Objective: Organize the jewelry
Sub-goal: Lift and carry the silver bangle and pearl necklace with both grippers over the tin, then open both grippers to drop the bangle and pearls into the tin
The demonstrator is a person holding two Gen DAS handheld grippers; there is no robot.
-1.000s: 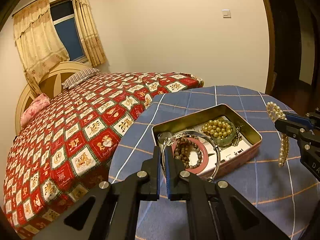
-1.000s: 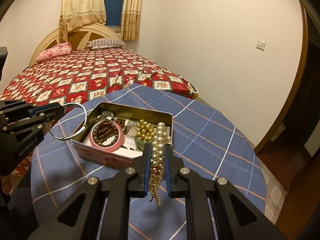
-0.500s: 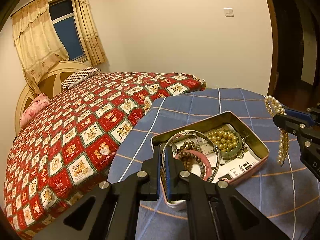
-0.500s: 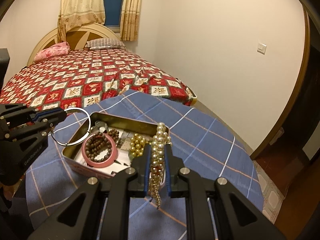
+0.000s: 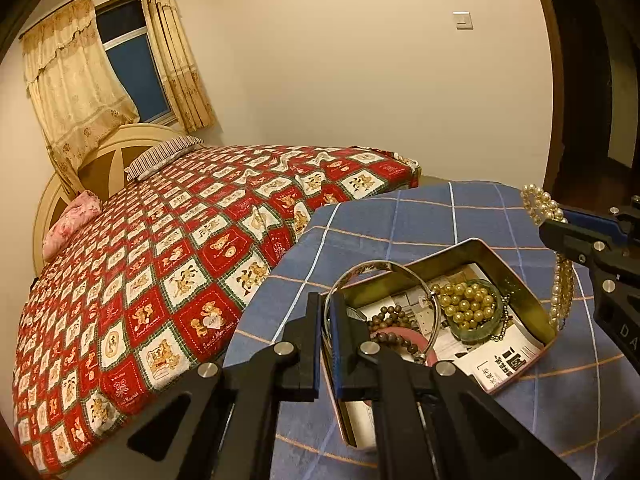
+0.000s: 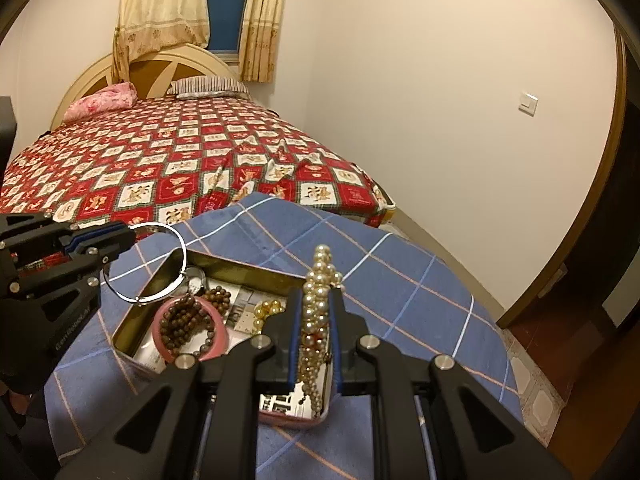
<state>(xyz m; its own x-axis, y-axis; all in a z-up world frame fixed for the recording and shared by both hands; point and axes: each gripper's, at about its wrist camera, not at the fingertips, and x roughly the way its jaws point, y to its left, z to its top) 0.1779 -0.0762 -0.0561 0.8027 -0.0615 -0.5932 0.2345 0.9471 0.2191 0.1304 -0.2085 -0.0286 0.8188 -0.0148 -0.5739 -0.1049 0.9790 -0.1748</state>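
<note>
Silver bangle pinched in left tool; right view shows right tool clamping pearls, hiding tin corner

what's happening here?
A person is sorting jewelry with two handheld grippers over an open tin on a table with a blue checked cloth. The left gripper is shut on a thin silver bangle; the right gripper pinches a pearl necklace. Inside the tin lie a wooden bead bracelet, a pink bangle and gold beads.
</note>
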